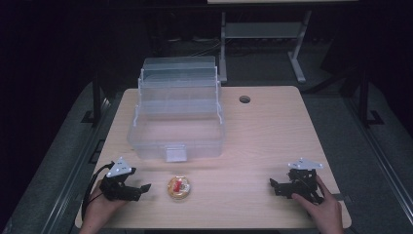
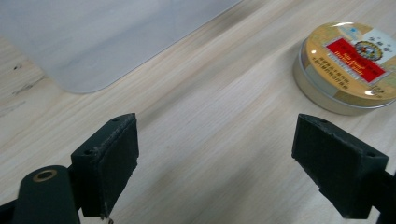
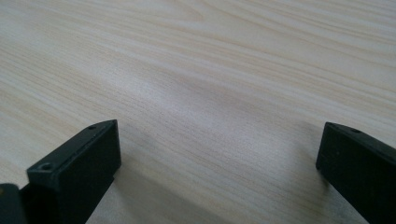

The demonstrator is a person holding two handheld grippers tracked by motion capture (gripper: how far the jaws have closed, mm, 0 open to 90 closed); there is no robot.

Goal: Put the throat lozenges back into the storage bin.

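A light wooden table carries a clear plastic box with stepped trays, standing open toward the far left of the middle. A small round tin with a gold lid and red label lies near the front edge, just in front of the box. The left gripper rests on the table just left of the tin, its 2 jaws spread wide with nothing between them. The right gripper sits well apart at the front right, held by a hand, jaws likewise wide over bare wood. The label's print is too small to read.
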